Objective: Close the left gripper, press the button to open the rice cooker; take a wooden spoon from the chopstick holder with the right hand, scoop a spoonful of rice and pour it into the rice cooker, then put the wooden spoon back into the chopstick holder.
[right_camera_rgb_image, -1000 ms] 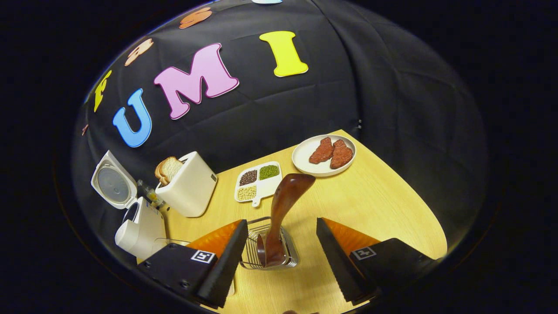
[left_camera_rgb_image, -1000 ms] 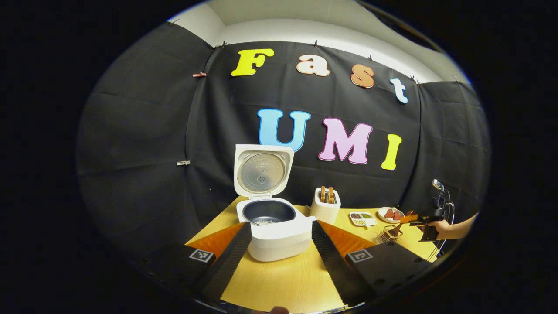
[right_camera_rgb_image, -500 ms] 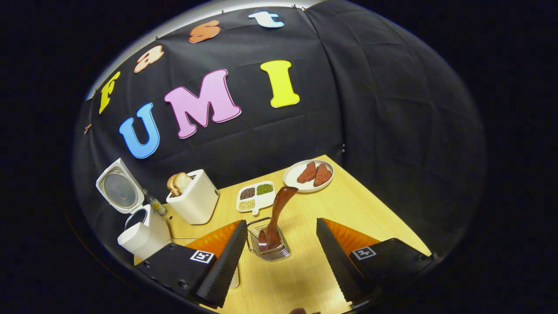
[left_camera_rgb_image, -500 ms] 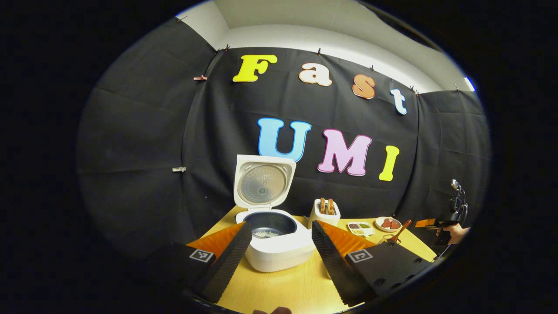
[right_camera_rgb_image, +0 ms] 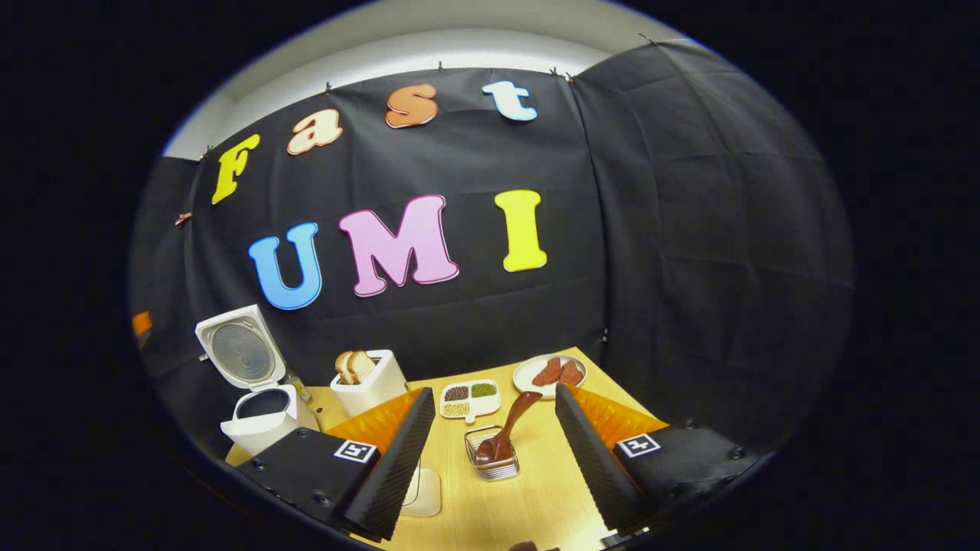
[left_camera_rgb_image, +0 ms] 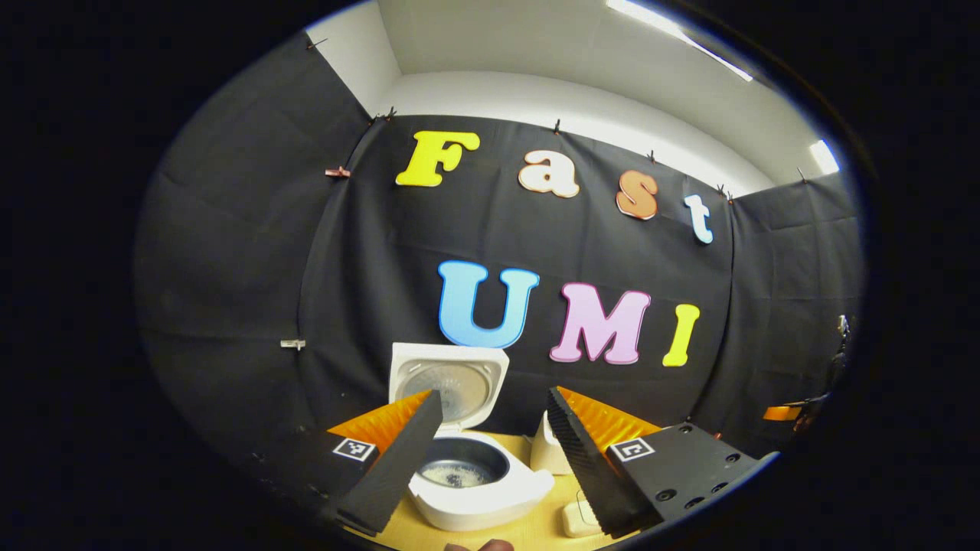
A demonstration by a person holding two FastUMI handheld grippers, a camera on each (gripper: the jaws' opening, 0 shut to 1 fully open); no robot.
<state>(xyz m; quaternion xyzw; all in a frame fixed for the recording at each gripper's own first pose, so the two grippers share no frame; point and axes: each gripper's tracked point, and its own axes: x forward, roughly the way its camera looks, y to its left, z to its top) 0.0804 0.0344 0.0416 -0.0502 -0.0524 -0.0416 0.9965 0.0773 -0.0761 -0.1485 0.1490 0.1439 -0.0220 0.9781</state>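
Now both grippers have drawn back and tipped upward from where they were a second ago; the right gripper [right_camera_rgb_image: 490,448], which then hung close over the chopstick holder [right_camera_rgb_image: 491,458] with the wooden spoon [right_camera_rgb_image: 507,432] between its fingers, stands well back from it, and the holder looks small and far on the surface [right_camera_rgb_image: 536,505]; the spoon sits in the holder, bowl end up and leaning toward the plate of meat [right_camera_rgb_image: 550,373], touched by nothing; to my eye that means the last step is done and the hands are pulling away to finish. The rice cooker [left_camera_rgb_image: 475,482] stands with its lid [left_camera_rgb_image: 448,383] raised upright, and a little pale rice shows at the bottom of the dark pot, so the pour looks complete too. The left gripper [left_camera_rgb_image: 490,451] is held low and level in front of the cooker, pointing at the booth wall more than at the surface, its jaws spread wide with nothing between them; the right gripper's jaws are likewise parted and empty, aimed across the surface past the holder toward the divided dish of beans [right_camera_rgb_image: 468,398] and the toaster [right_camera_rgb_image: 367,386]; a white pad [right_camera_rgb_image: 425,493] lies just beside its left finger.
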